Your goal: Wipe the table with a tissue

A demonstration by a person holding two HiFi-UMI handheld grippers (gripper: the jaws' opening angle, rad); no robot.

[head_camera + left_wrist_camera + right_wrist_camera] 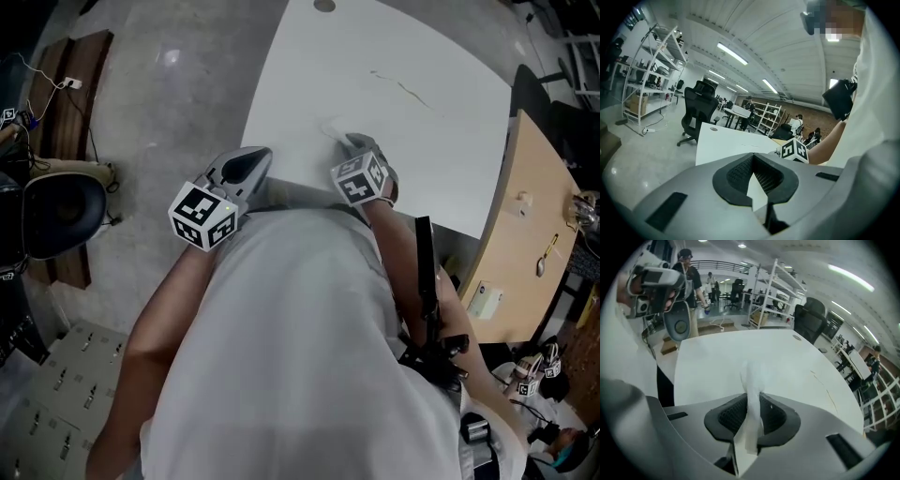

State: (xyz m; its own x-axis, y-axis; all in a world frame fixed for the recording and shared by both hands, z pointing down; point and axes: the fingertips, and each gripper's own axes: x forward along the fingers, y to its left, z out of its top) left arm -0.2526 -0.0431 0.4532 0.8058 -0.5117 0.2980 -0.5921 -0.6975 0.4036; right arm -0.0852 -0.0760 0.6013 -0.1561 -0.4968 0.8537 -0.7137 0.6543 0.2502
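Observation:
My right gripper point(354, 142) points down at the white table point(450, 141), close to its near edge, and is shut on a white tissue point(333, 129). In the right gripper view the tissue point(752, 380) is pinched into a strip between the jaws of the right gripper point(752, 398), and its loose end spreads onto the table point(787, 357). A thin brownish streak point(403, 86) marks the tabletop farther out. My left gripper point(242, 171) hangs off the table's near left corner with its jaws closed and empty. The left gripper point(751, 172) looks across the table point(726, 143).
A dark office chair point(56, 211) stands on the floor at the left, with lockers point(47, 403) below it. A wooden desk point(525, 234) abuts the table's right side. The table has a round cable hole point(324, 6) at its far edge. Beyond the table stand shelving point(651, 70) and another chair point(698, 110).

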